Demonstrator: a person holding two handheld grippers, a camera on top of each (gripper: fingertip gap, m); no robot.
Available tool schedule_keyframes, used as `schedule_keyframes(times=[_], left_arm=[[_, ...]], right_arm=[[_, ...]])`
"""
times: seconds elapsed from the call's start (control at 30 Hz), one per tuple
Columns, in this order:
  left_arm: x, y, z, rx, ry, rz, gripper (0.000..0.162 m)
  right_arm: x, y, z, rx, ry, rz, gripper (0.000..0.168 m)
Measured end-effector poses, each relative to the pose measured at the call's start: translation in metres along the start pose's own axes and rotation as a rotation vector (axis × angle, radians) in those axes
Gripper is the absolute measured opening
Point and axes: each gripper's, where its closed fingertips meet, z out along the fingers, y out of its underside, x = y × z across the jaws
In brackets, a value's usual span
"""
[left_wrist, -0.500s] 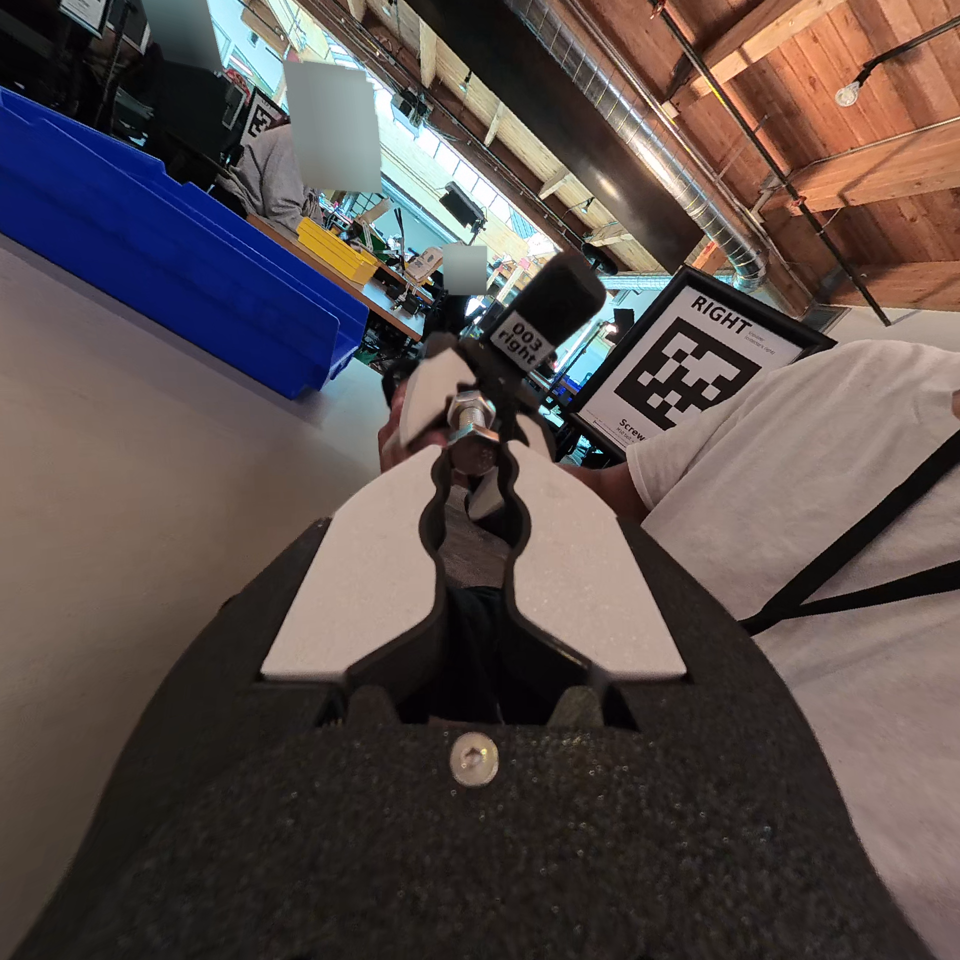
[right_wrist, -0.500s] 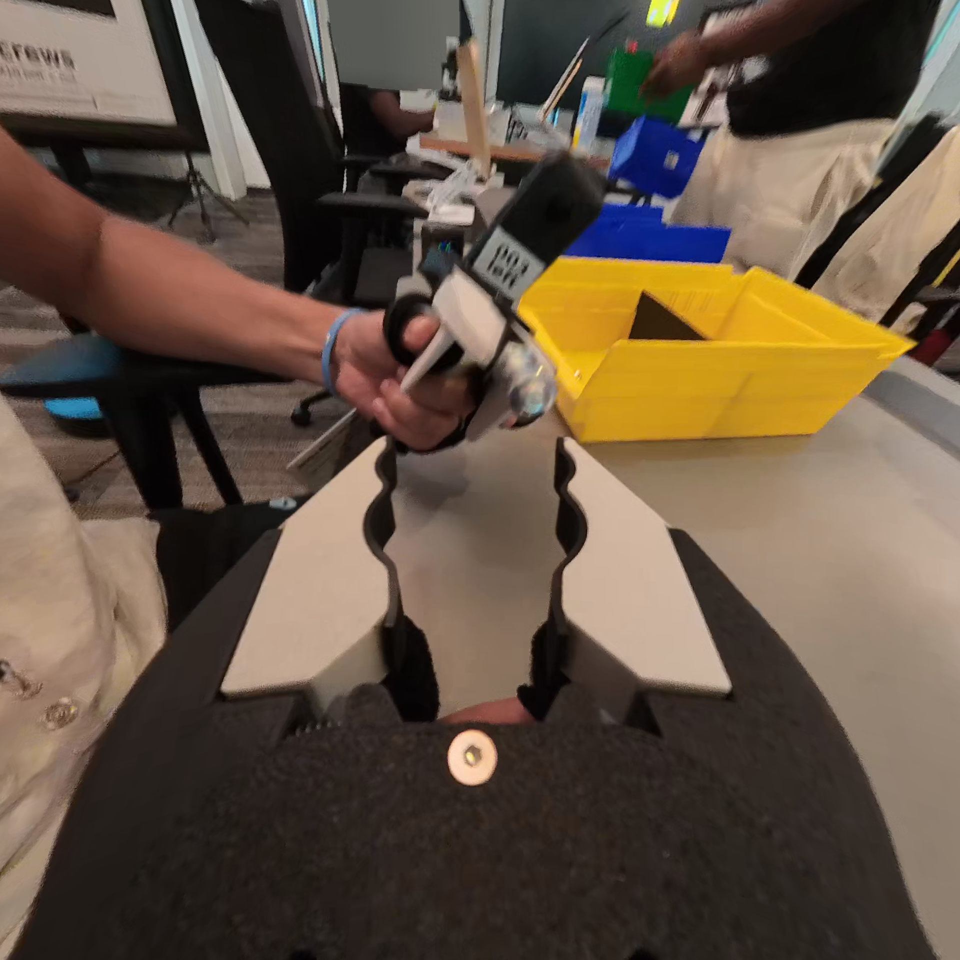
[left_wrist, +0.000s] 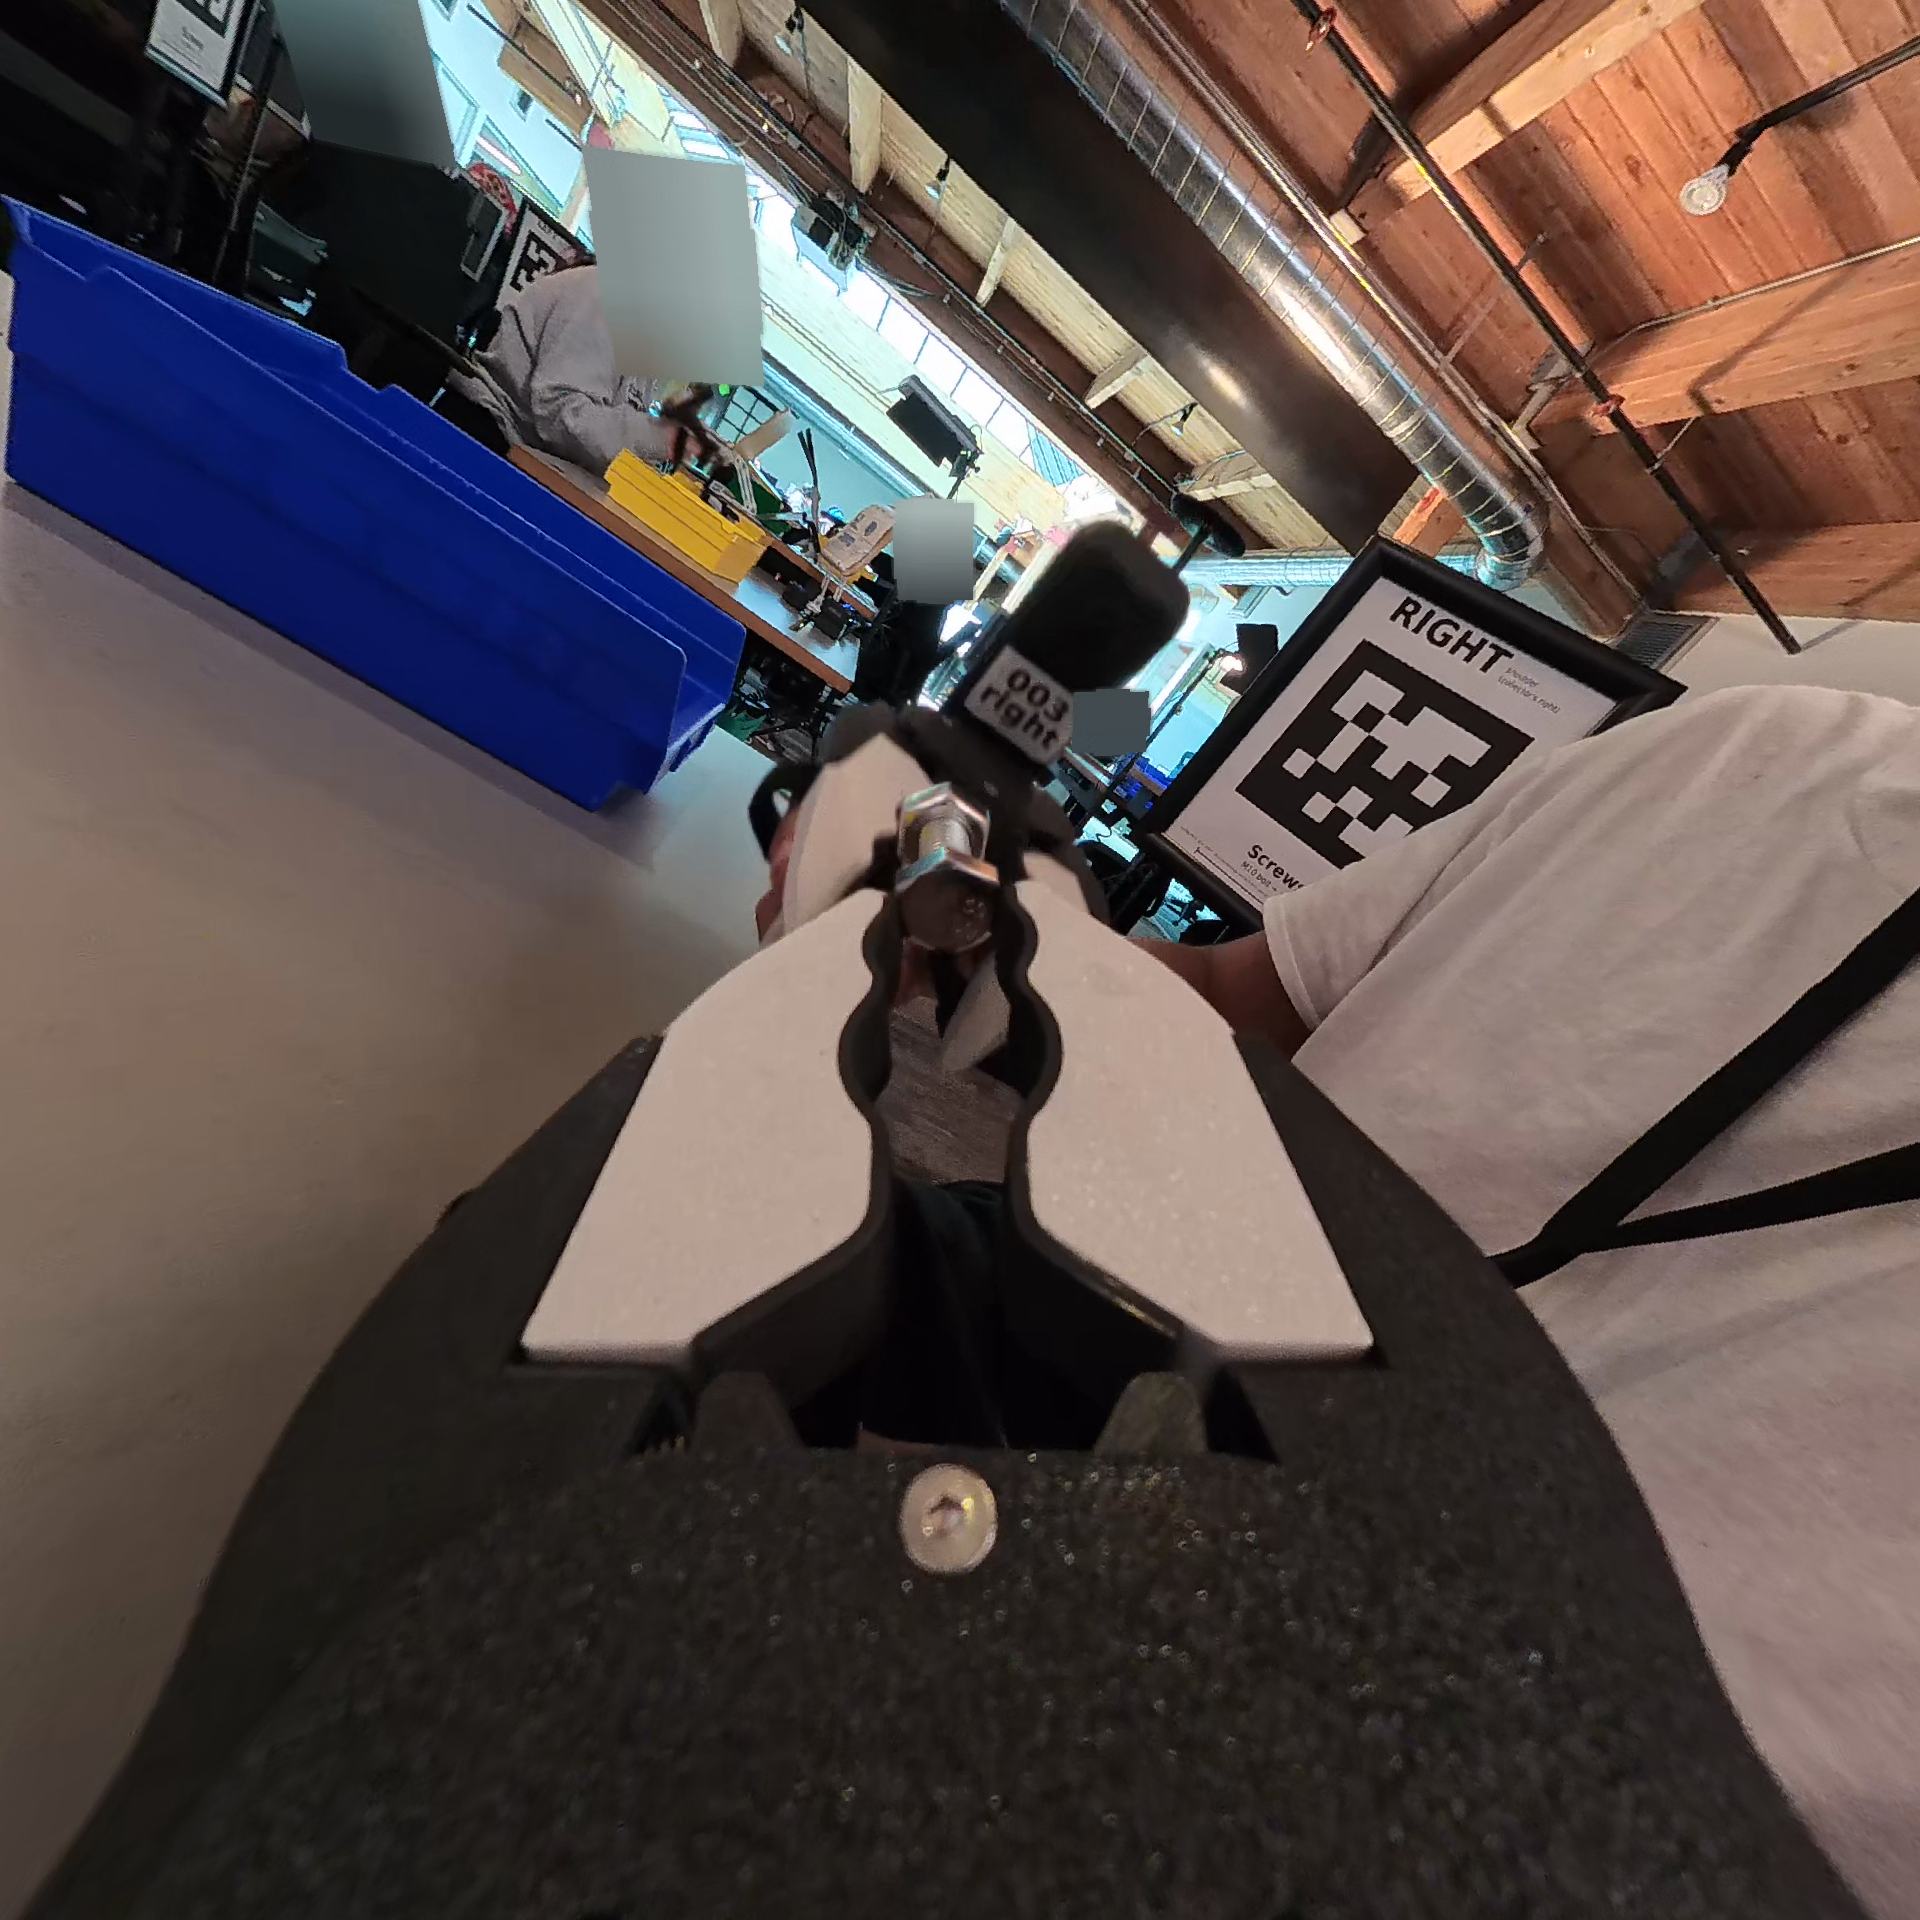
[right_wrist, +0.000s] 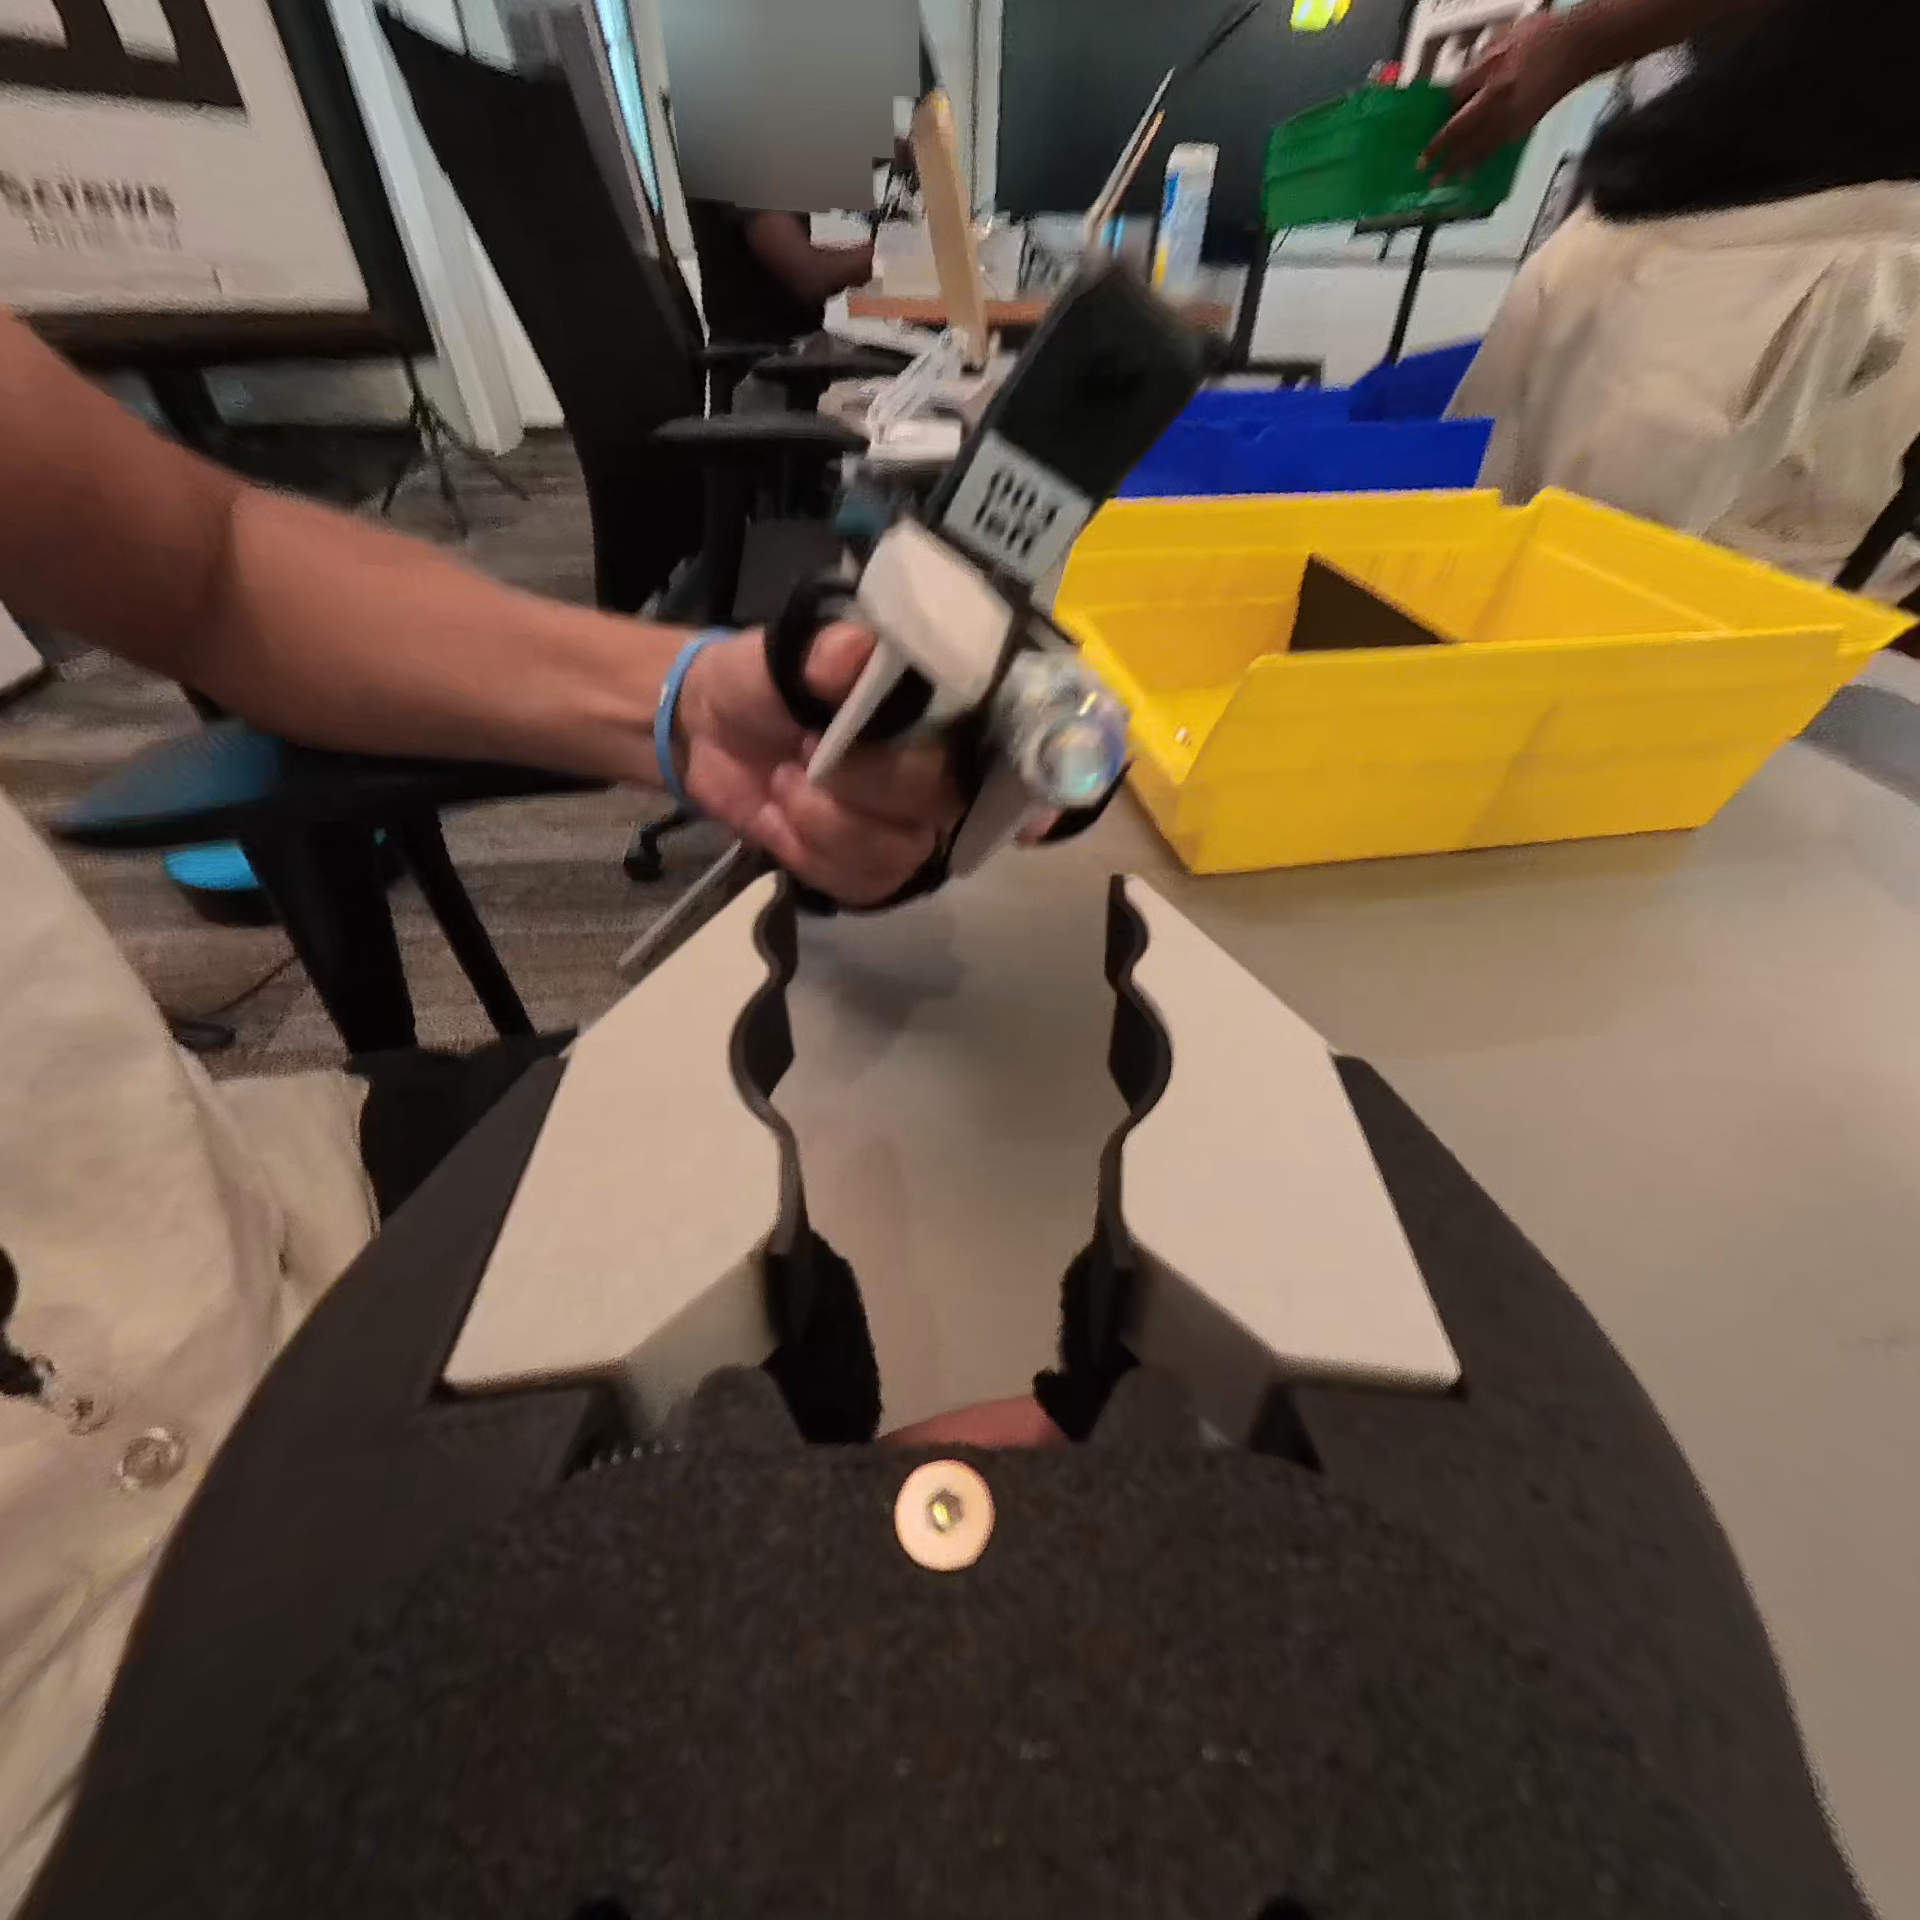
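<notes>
Left fingers (left_wrist: 868, 940) clamping bolt (left_wrist: 943, 878)

The bolt (left_wrist: 943, 871) was shiny silver, between white fingers (left_wrist: 727, 1174) on black bodies. A blue bin (left_wrist: 343, 540) lay at ten o'clock; a yellow bin (right_wrist: 1455, 686) at two. The tabletop (left_wrist: 260, 987) was pale grey.

A white sticker (left_wrist: 1023, 705) with print sits on the far hand-held gripper (left_wrist: 940, 831). A framed sign (left_wrist: 1392, 743) with a checkered code stands at right.
</notes>
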Motion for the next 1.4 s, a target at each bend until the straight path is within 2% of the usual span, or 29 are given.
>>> schedule_keyframes(times=[0.1, 0.17, 0.27, 0.33, 0.43, 0.67, 0.8, 0.83, 0.9, 0.97, 1.13, 1.2, 1.3, 1.4], left_arm=[[0.001, 0.002, 0.002, -0.010, 0.000, 0.002, 0.017], [0.001, 0.003, 0.003, -0.013, -0.002, 0.005, 0.017], [0.000, 0.002, 0.001, -0.006, -0.001, 0.004, 0.017], [0.001, -0.001, -0.001, 0.012, -0.002, 0.004, 0.017], [0.000, -0.005, -0.002, 0.022, -0.001, 0.006, 0.017], [0.001, 0.000, 0.001, 0.002, -0.002, 0.012, 0.017], [0.002, -0.003, -0.001, 0.013, -0.003, 0.016, 0.017], [0.001, -0.004, -0.002, 0.018, -0.011, 0.018, 0.017], [0.001, -0.006, -0.004, 0.028, -0.014, 0.017, 0.017], [0.000, -0.007, -0.004, 0.032, -0.016, 0.019, 0.017], [0.000, -0.003, -0.001, 0.020, -0.013, 0.017, 0.017], [0.000, -0.003, 0.000, 0.017, -0.013, 0.017, 0.017], [0.000, -0.004, 0.000, 0.022, -0.012, 0.017, 0.017], [0.000, -0.006, -0.002, 0.033, -0.015, 0.018, 0.018]], right_arm=[[0.007, -0.033, -0.007, 0.086, 0.022, -0.009, 0.059], [0.002, -0.043, -0.008, 0.113, 0.001, -0.016, 0.059], [-0.004, -0.024, 0.000, 0.064, 0.000, -0.015, 0.061], [-0.012, -0.004, 0.005, 0.017, -0.056, 0.045, 0.055], [-0.018, 0.016, 0.012, -0.027, -0.075, 0.098, 0.056], [0.005, -0.048, -0.004, 0.134, 0.013, 0.011, 0.056], [-0.004, -0.019, 0.006, 0.067, -0.012, 0.040, 0.057], [-0.011, -0.007, 0.008, 0.030, -0.056, 0.062, 0.050], [-0.022, 0.018, 0.013, -0.056, -0.090, 0.083, 0.052], [-0.021, 0.026, 0.015, -0.084, -0.080, 0.081, 0.055], [0.007, -0.040, -0.002, 0.124, 0.057, 0.005, 0.055], [0.004, -0.049, -0.003, 0.138, 0.062, -0.041, 0.055], [0.000, -0.022, 0.009, 0.062, 0.050, -0.019, 0.058], [-0.016, 0.018, 0.019, -0.046, -0.046, 0.076, 0.056]])
